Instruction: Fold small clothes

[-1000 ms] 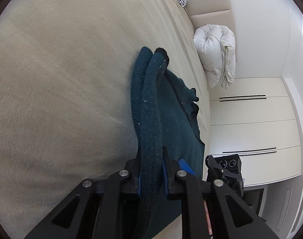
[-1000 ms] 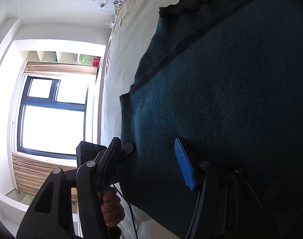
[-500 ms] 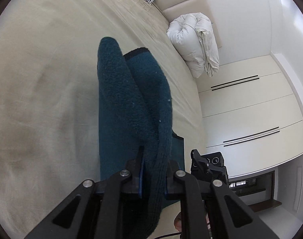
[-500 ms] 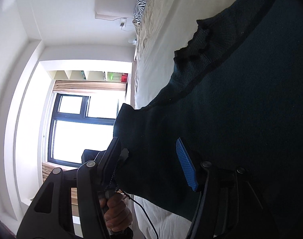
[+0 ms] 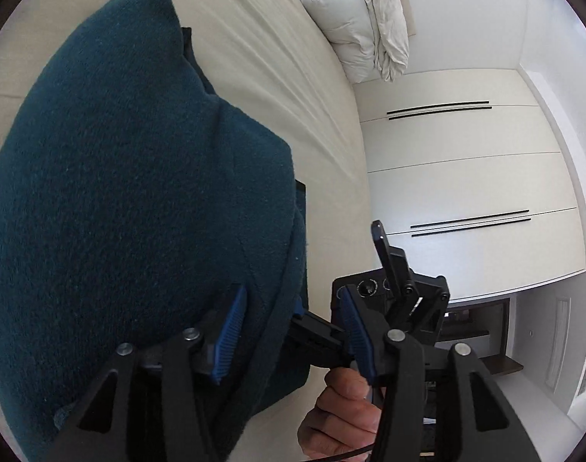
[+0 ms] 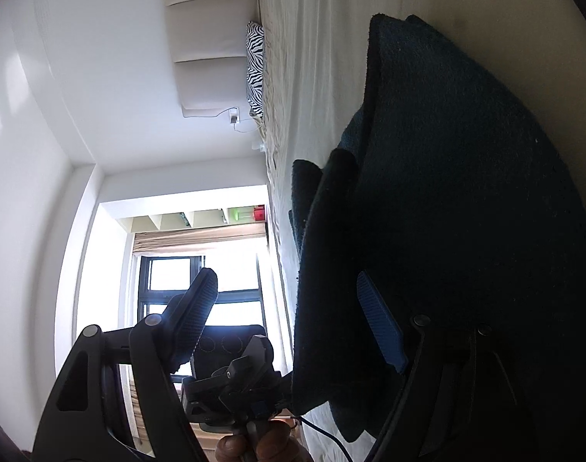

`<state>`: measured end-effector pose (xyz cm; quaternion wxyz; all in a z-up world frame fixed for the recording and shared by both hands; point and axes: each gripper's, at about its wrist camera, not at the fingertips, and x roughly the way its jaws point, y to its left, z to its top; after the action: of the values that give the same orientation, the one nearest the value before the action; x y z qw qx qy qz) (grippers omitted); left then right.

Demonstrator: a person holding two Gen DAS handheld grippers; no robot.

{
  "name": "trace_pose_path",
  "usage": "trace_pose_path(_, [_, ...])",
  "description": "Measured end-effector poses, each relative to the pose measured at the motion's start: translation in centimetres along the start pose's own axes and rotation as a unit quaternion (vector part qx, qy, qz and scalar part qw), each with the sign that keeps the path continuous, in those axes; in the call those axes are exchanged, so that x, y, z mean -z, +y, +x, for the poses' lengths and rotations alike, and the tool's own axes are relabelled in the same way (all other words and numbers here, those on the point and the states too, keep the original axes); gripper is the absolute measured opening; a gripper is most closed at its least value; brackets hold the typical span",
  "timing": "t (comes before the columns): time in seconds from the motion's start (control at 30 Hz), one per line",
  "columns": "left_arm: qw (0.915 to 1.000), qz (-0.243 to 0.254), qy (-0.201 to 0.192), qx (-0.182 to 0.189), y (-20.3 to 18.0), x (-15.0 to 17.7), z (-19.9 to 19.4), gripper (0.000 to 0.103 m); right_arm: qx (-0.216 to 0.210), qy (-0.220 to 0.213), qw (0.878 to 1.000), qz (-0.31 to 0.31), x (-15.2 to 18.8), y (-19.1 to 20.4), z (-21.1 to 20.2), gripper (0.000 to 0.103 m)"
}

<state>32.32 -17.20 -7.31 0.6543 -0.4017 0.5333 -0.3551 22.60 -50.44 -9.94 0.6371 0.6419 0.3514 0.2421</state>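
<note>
The teal sweater [image 5: 131,200] is lying folded near the bed's [image 5: 293,88] edge. The left gripper [image 5: 293,331] and right gripper [image 6: 289,319] are both hanging with jaws released, fabric draping between them.

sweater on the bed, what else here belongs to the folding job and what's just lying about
Part of the job:
sweater
left gripper
right gripper
bed

Just lying about:
white duvet
zebra pillow
wardrobe
window
</note>
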Motion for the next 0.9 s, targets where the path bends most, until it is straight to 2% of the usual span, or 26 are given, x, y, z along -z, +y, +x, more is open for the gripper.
trace_pose_path(0.1, [0.9986,0.049,-0.014,0.009,-1.8,0.4,-2.9,0.066,0.009,0.008,1.000,-0.006,-0.2,-0.2,-0.5,0.073])
trace_pose_path(0.13, [0.9984,0.049,-0.020,0.022,-1.9,0.4,-4.2,0.067,0.015,0.011,1.000,-0.010,-0.3,-0.1,-0.5,0.073])
trace_pose_path(0.2, [0.9972,0.026,-0.040,0.057,-1.3,0.2,-6.7,0.081,0.030,0.016,0.999,-0.015,0.1,0.1,0.4,0.073])
trace_pose_path(0.3, [0.9967,0.019,-0.053,0.058,-0.7,0.2,-8.2,0.082,0.055,0.023,0.998,-0.027,0.5,0.3,1.4,0.074])
trace_pose_path(0.37, [0.9955,0.024,-0.047,0.079,-0.9,0.5,-8.5,0.082,0.064,0.028,0.997,-0.033,0.9,0.6,1.6,0.074])
trace_pose_path(0.43, [0.9959,0.042,-0.048,0.064,-0.8,0.7,-8.6,0.082,0.073,0.039,0.996,-0.040,1.5,1.0,2.4,0.073])
trace_pose_path(0.53, [0.9973,0.044,-0.044,0.039,0.7,1.3,-8.6,0.082,0.100,0.054,0.992,-0.058,1.9,2.0,3.4,0.074])
trace_pose_path(0.63, [0.9981,0.045,-0.037,0.019,2.0,2.2,-7.6,0.081,0.141,0.075,0.982,-0.097,3.2,3.7,3.8,0.074])
trace_pose_path(0.7, [0.9980,0.060,-0.018,0.010,2.2,3.1,-6.5,0.080,0.167,0.091,0.975,-0.118,3.8,4.3,4.2,0.073])
trace_pose_path(0.77, [0.9967,0.080,-0.007,-0.010,2.2,4.0,-5.4,0.080,0.189,0.105,0.967,-0.131,4.2,4.6,4.4,0.069])
trace_pose_path(0.8, [0.9961,0.087,-0.005,-0.016,2.2,4.3,-5.1,0.079,0.202,0.110,0.964,-0.136,4.3,4.6,4.5,0.061])
trace_pose_path(0.87, [0.9948,0.097,-0.007,-0.029,2.4,4.7,-4.8,0.079,0.234,0.120,0.954,-0.148,4.5,4.3,4.9,0.042])
trace_pose_path(0.9, [0.9945,0.098,-0.009,-0.034,2.4,4.6,-4.7,0.079,0.256,0.124,0.946,-0.157,4.7,3.9,5.1,0.026])
